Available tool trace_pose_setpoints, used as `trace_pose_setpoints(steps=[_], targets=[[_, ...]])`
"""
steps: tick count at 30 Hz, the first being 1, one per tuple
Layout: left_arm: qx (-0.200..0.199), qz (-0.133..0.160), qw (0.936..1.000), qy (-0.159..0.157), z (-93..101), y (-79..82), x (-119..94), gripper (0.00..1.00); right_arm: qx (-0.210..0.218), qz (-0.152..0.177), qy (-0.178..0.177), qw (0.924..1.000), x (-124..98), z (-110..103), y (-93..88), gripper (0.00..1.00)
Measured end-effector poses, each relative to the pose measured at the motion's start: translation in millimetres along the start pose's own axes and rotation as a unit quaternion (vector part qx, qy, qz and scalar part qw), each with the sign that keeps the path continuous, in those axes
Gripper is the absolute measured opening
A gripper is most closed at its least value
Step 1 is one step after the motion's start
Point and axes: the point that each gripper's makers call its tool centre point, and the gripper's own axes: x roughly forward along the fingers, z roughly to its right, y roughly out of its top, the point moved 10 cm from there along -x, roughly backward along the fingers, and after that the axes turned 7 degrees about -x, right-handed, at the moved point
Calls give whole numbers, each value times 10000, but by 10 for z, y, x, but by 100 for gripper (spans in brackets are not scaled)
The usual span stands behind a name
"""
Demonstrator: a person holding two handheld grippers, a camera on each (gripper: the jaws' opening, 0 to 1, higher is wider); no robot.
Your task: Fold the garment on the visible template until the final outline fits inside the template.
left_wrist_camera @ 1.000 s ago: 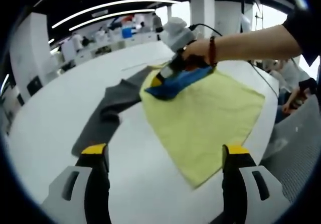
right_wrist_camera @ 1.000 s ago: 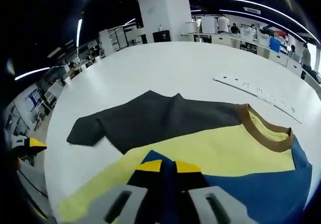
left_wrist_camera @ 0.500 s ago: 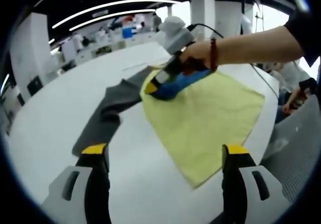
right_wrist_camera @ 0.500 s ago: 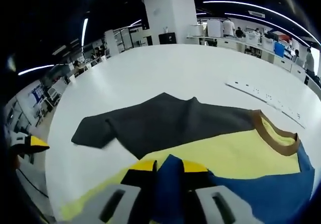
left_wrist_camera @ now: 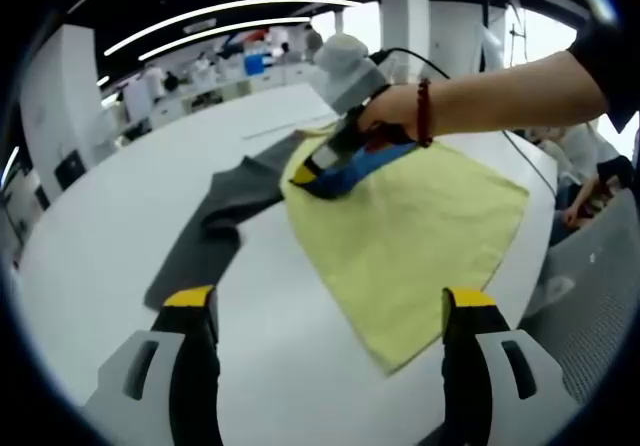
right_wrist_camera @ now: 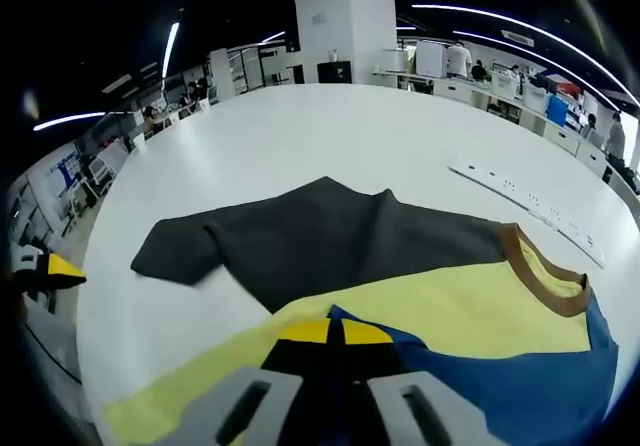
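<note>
Left gripper view: left gripper (left_wrist_camera: 331, 311) jaws wide apart, holding nothing, above table (left_wrist_camera: 120, 216); right gripper (left_wrist_camera: 318, 169) pinches garment (left_wrist_camera: 410, 231) blue flap. Right gripper view adds brown collar (right_wrist_camera: 540, 271), gray sleeve (right_wrist_camera: 175, 251); jaws closed on blue fabric.

The right gripper (left_wrist_camera: 312, 171) now tilts further over, lifting the garment's blue sleeve (left_wrist_camera: 365, 161) slightly higher. In the right gripper view, less blue cloth bunches between its jaws.

A yellow, grey and blue garment (left_wrist_camera: 400, 231) is spread on a white table (left_wrist_camera: 110, 236). At its far edge, a blue fold is pinched by the right gripper (left_wrist_camera: 308, 174), held by a hand (left_wrist_camera: 395, 111). The left gripper (left_wrist_camera: 330, 311) is held open near the garment's near corner.
</note>
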Motion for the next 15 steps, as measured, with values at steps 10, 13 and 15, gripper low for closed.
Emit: trace_pose_setpoints(steps=[10, 13, 15], targets=[[32, 3, 10000, -24, 12, 8, 7, 88, -15, 441, 100, 9990, -156, -70, 168, 0], [38, -5, 10000, -34, 16, 6, 10, 88, -108, 409, 120, 9990, -132, -66, 150, 0], [43, -9, 10000, -32, 15, 6, 9, 88, -51, 341, 144, 9993, -90, -48, 111, 0]])
